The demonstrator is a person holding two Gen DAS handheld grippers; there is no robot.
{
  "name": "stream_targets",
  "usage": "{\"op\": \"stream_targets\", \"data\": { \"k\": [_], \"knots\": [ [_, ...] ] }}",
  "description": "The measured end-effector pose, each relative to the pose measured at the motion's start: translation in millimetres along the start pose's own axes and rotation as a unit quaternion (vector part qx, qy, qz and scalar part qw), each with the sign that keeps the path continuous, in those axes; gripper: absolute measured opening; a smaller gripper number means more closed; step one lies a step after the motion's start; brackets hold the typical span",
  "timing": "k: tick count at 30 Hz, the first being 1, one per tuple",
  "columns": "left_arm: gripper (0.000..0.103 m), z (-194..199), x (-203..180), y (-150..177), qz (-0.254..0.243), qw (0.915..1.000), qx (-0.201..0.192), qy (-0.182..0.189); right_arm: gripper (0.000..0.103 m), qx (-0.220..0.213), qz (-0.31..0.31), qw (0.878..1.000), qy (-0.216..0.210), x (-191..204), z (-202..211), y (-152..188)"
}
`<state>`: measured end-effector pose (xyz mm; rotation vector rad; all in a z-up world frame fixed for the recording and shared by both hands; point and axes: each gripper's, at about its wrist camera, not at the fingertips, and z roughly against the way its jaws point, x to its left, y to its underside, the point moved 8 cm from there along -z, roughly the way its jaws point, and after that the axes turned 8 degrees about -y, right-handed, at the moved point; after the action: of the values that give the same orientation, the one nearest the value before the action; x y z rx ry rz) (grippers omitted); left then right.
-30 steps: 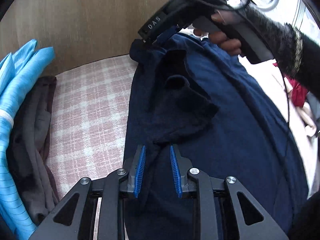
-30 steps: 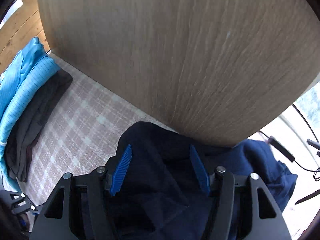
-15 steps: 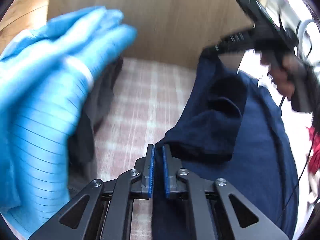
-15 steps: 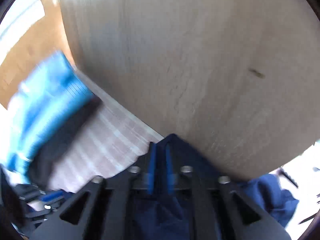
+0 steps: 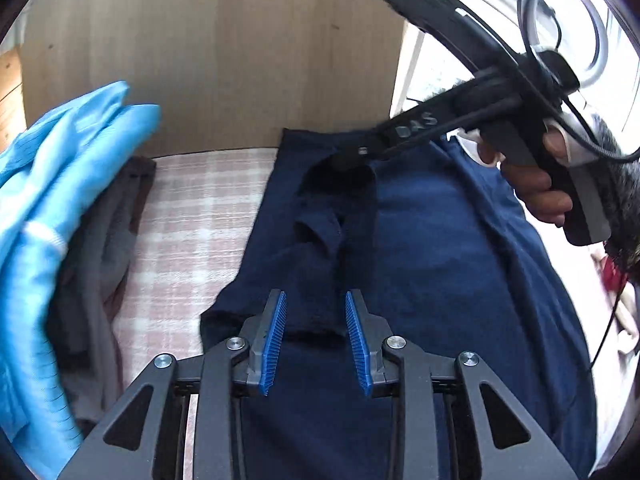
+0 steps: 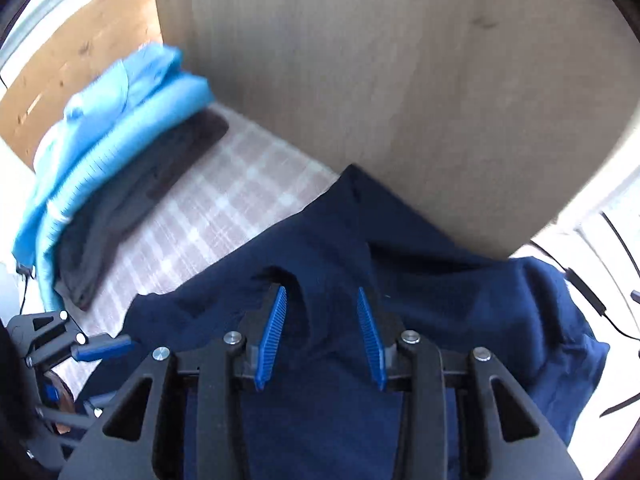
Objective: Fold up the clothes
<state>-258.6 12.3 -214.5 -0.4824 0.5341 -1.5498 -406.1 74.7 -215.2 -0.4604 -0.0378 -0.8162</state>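
Left wrist view, reading left to right with the navy garment (image 5: 432, 248) as the landmark: to its left a light blue folded garment (image 5: 60, 200) rests on a grey one (image 5: 96, 264), both on the pink checked cover (image 5: 192, 236), with a wooden board (image 5: 224, 52) behind. The navy garment lies spread flat on that cover, one side already folded inward in a loose, rumpled flap.

It looks like thin soft knit: light, limp, and apt to sag and wrinkle when lifted, so the firm spots are probably the doubled edges and corners of the fold, not the middle of the cloth.

The left gripper (image 5: 316, 340) is angled steeply down over the near end of the flap; its jaws have just been opening and stand apart, the cloth below them but not pinched. At the garment's far end, the right gripper (image 5: 344, 160) is held by a hand (image 5: 536, 188) in a dark sleeve, tilted down at the collar end. In the right wrist view the right gripper's jaws have also just opened and stand apart above the cloth, clamping nothing.
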Motion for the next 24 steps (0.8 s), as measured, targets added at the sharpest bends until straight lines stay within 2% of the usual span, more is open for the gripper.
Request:
{"op": "stream_targets", "data": {
  "k": [1,2,3,4,7,8,9,11,12,13,15,17,19,24],
  "knots": [
    [0.028,-4.2,0.1,0.0,0.001,1.0000,0.004,-0.001,0.033,0.005,0.002,1.000,0.002,0.6,-6.7,-0.6],
    [0.024,-7.0,1.2,0.3,0.005,1.0000,0.007,0.001,0.006,0.009,0.000,1.000,0.009,0.0,-11.3,0.8],
    [0.010,-9.0,2.5,-0.2,0.010,0.9999,0.010,0.005,0.003,0.008,-0.008,1.000,0.026,-3.1,-12.0,6.0],
    [0.003,-8.8,4.1,0.1,0.014,0.9998,0.012,0.009,0.002,0.001,-0.018,0.999,0.035,-6.3,-8.8,10.1],
    [0.003,2.4,6.1,3.4,0.016,0.9992,0.011,0.035,0.002,-0.080,-0.063,0.995,0.017,-17.8,37.8,26.1],
    [0.002,6.8,3.3,6.3,0.013,0.9983,0.014,0.055,0.002,-0.093,-0.077,0.993,0.018,-23.1,49.6,36.7],
    [0.003,11.0,-2.0,11.8,0.008,0.9962,0.023,0.083,0.006,-0.076,-0.088,0.993,0.023,-29.4,50.5,52.5],
    [0.018,19.6,-11.3,23.9,-0.006,0.9915,0.046,0.122,0.051,-0.031,-0.107,0.993,0.035,-42.0,49.3,84.8],
    [0.028,24.4,-13.6,29.3,-0.013,0.9899,0.052,0.131,0.051,0.003,-0.109,0.993,0.047,-48.1,45.1,98.2],
    [0.029,28.7,-13.4,32.4,-0.018,0.9897,0.054,0.131,0.051,0.011,-0.104,0.992,0.066,-52.9,47.8,104.1],
    [0.029,35.8,-7.1,33.4,-0.024,0.9924,0.045,0.112,0.051,0.017,-0.099,0.991,0.092,-61.3,55.7,110.7],
    [0.030,41.7,0.1,33.5,-0.029,0.9951,0.034,0.088,0.051,-0.023,-0.117,0.991,0.066,-63.5,72.2,92.9],
    [0.030,36.3,10.2,30.6,-0.035,0.9978,0.025,0.050,0.051,-0.045,-0.112,0.992,0.042,-60.0,76.5,67.6],
    [0.030,7.7,26.7,20.6,-0.072,0.9965,0.022,-0.037,0.049,-0.036,-0.051,0.997,0.044,-48.4,40.5,10.4]
  ]
}}
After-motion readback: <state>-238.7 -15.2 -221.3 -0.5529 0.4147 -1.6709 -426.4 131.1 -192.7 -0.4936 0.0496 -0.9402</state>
